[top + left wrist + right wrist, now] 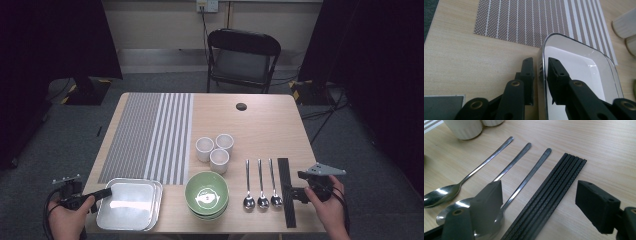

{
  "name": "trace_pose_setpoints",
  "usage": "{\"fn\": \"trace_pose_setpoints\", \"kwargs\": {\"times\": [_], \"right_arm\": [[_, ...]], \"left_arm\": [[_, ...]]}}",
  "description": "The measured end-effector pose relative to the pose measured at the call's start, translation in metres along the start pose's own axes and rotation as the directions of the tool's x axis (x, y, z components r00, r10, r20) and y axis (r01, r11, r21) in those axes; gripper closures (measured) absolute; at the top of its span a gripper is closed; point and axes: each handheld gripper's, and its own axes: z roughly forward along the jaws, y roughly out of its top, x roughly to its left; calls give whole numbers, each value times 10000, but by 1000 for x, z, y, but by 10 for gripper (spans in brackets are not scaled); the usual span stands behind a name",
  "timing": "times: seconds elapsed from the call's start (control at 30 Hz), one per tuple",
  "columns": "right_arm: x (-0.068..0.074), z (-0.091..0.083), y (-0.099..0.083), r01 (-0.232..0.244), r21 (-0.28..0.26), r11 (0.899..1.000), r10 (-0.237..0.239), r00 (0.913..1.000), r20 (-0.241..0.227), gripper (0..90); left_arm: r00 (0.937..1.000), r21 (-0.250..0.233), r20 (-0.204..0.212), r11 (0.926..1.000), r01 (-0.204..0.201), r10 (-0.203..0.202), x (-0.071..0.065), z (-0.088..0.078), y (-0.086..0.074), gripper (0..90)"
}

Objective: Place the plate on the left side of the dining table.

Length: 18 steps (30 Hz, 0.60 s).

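Observation:
A stack of white square plates sits at the table's front left. My left gripper reaches in from the left at the top plate's left rim. In the left gripper view its jaws straddle that rim, one outside and one inside the plate, with a thin gap on the outer side. At the front right, my right gripper stands open beside a row of black chopsticks. Its wide jaws span the chopsticks and the nearest spoon.
Three spoons lie left of the chopsticks. Stacked green bowls sit at front centre, with three white cups behind them. A striped placemat covers the table's left half. A black chair stands beyond the far edge.

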Motion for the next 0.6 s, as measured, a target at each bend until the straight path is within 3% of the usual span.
{"fn": "trace_pose_setpoints", "kwargs": {"times": [0.13,0.4,0.6], "right_arm": [[-1,0,0,-34,19,10000,34,10000,9,212],[0,0,0,-40,22,10000,40,10000,-24,213],[-1,0,0,-40,28,10000,40,10000,-10,213]], "left_arm": [[9999,-29,25,9999,120,-120,0,-3,1,842],[9993,-26,206,9995,314,-314,3,-3,2,846],[9997,-25,132,9998,204,-204,0,-5,3,848]]}}
